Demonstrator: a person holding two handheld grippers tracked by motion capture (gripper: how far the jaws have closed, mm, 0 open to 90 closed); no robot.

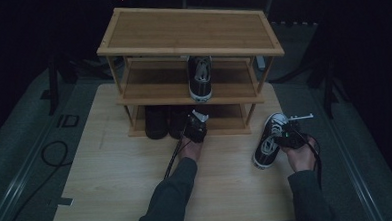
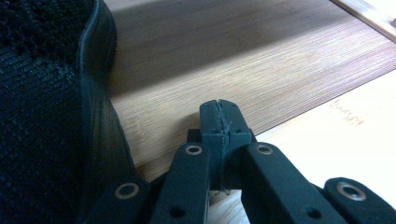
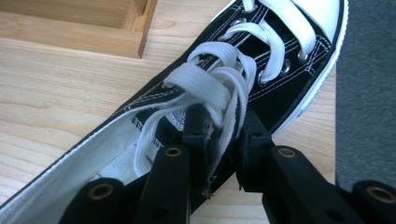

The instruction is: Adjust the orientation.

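A black-and-white laced sneaker [image 1: 268, 140] lies on the table to the right of a wooden shoe rack [image 1: 190, 30]. My right gripper [image 1: 285, 136] is on it. In the right gripper view one jaw of the right gripper [image 3: 224, 126] is inside the sneaker [image 3: 289, 46] and the other is outside, pinching its side wall and white laces. My left gripper [image 1: 197, 123] is at the front of the rack's bottom shelf, beside dark shoes [image 1: 157, 122]. In the left gripper view, the left gripper [image 2: 219, 109] is shut with nothing in it, just right of a dark shoe [image 2: 42, 116].
A matching sneaker [image 1: 201, 77] stands on the rack's middle shelf, toe pointing back. The rack's top shelf is bare. The light wooden table [image 1: 117, 184] stretches in front of the rack. A black cable loops on the floor at the left. The rack's foot [image 3: 93, 32] is near the sneaker.
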